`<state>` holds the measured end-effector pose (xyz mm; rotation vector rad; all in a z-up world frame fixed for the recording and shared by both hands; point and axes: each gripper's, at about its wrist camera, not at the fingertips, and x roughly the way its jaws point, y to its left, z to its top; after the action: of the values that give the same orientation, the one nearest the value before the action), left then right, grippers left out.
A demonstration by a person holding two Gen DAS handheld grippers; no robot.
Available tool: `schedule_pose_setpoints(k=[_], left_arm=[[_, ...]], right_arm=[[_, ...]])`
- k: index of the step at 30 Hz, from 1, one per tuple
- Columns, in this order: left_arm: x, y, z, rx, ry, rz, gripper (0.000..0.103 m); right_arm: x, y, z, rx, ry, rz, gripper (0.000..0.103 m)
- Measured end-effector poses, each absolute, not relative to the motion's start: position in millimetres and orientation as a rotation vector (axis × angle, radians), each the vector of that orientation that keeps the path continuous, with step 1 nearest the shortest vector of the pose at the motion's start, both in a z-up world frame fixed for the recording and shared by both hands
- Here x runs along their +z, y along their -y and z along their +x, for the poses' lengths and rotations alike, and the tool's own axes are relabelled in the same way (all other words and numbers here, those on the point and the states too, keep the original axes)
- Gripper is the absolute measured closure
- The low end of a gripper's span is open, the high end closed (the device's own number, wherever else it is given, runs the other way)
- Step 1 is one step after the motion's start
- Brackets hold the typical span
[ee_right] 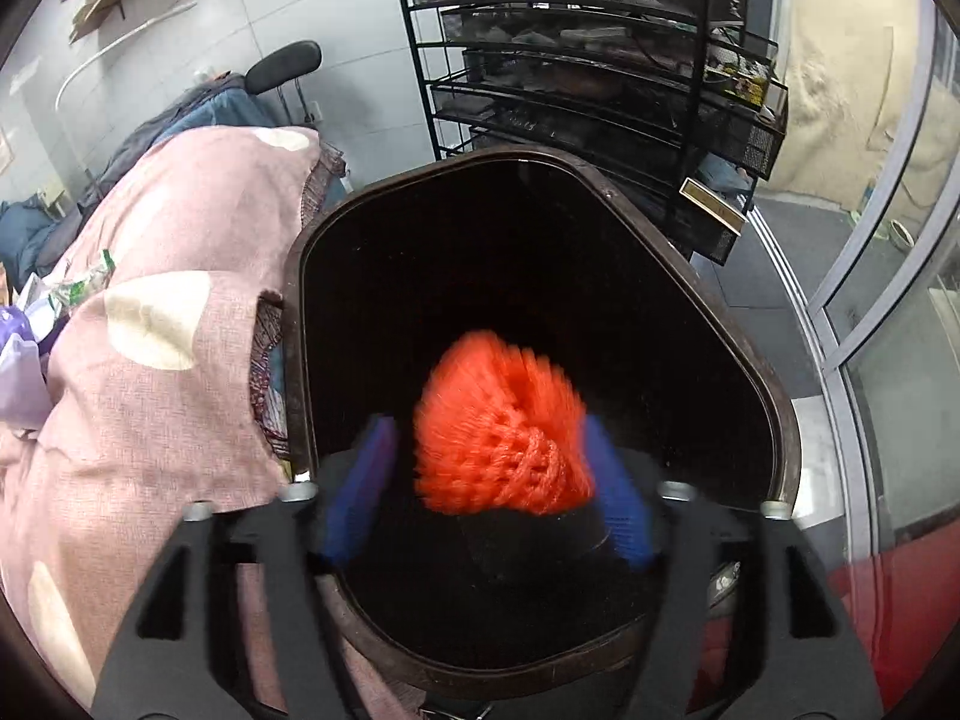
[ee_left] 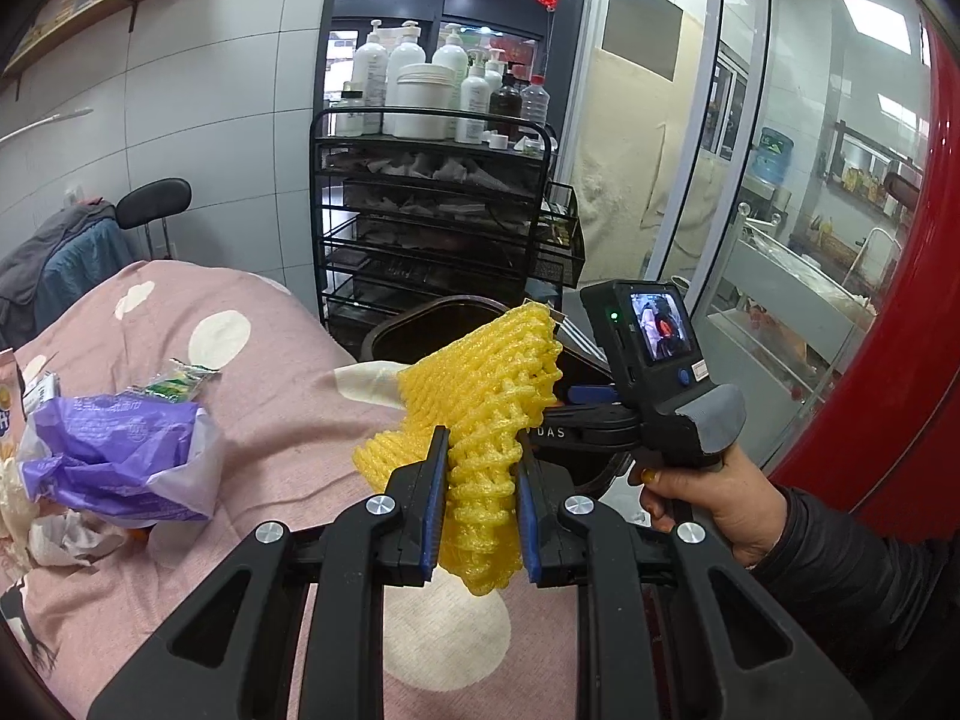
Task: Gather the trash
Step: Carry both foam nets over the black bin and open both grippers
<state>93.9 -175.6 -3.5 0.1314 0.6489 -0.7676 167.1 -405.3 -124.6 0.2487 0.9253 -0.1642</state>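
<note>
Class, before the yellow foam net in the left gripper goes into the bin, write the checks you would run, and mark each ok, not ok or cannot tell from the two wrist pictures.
1. Left gripper holds the yellow foam net firmly between its pads: ok.
2. Dark bin mouth is open, no lid across it: ok.
3. Right gripper is clear of the bin mouth: not ok, it hangs right over it.
4. Orange net has left the right gripper: cannot tell, it is blurred between the open jaws.
5. Room left inside the bin: cannot tell, the inside is dark.
6. More trash waits on the pink cover, such as the purple bag: ok.
</note>
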Motion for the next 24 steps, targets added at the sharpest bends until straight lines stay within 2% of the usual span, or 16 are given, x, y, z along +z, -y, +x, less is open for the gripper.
schedule_pose_setpoints(k=[10,14,24], left_arm=[[0,207,122,-0.809,-0.667,0.131,0.083],[2,225,138,-0.826,-0.660,0.145,0.083],[-28,278,176,-0.863,-0.797,0.178,0.083]], right_arm=[[-104,403,131,-0.184,-0.809,0.267,0.014],[-97,401,111,-0.206,-0.785,0.270,0.013],[-89,405,79,-0.258,-0.766,0.230,0.011]])
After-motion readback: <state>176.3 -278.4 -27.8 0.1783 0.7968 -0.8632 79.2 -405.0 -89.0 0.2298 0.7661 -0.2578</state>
